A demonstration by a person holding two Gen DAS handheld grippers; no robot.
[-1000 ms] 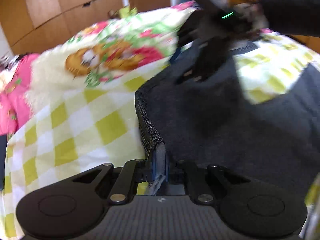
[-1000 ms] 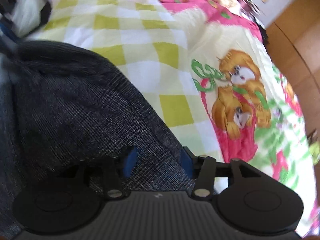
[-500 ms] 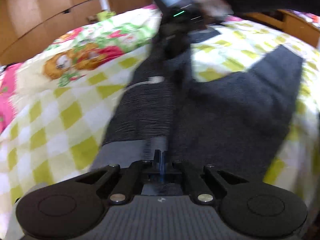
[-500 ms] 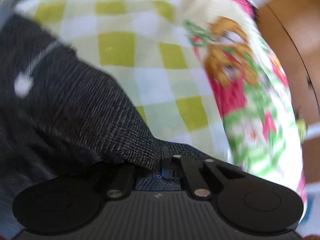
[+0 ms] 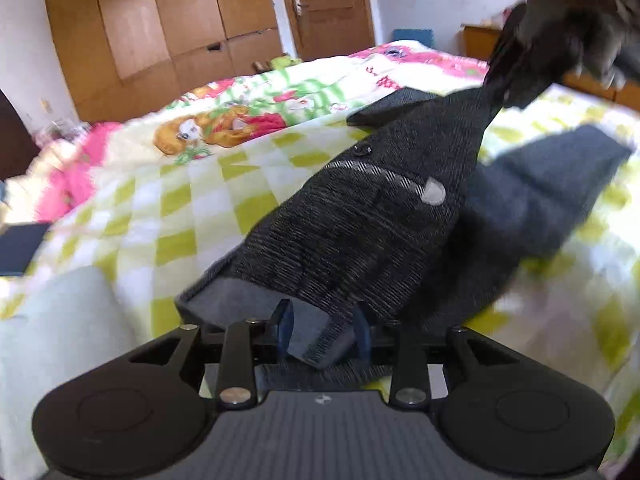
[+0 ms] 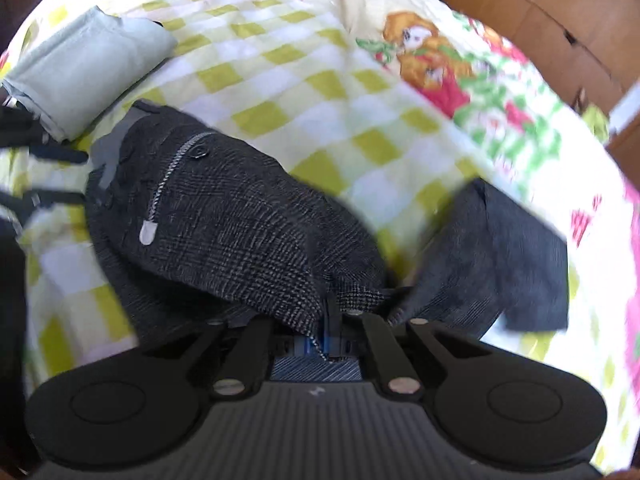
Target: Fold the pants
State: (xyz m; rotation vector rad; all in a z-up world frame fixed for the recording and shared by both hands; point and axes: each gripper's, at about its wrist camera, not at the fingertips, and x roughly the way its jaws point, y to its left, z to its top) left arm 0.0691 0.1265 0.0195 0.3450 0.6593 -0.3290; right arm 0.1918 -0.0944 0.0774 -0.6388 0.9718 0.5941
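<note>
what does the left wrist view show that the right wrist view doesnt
Only the left wrist view shows the closed wooden door, the white wall beside it, and the left gripper, its jaws apart around a corner of the waistband.

Only the right wrist view shows the right gripper, its jaws shut on the pants, and the whole folded pale green garment, which the left view catches only as a blur at its edge.

Both show the dark pants with open zipper, the checked bedsheet, and the wooden wardrobe.

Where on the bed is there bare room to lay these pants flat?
Bare checked bedspread lies between the dark woven pants, the folded pale-green cloth and the cartoon print. It is crowded beside the pale-green cloth and where the pant legs lie.
</note>
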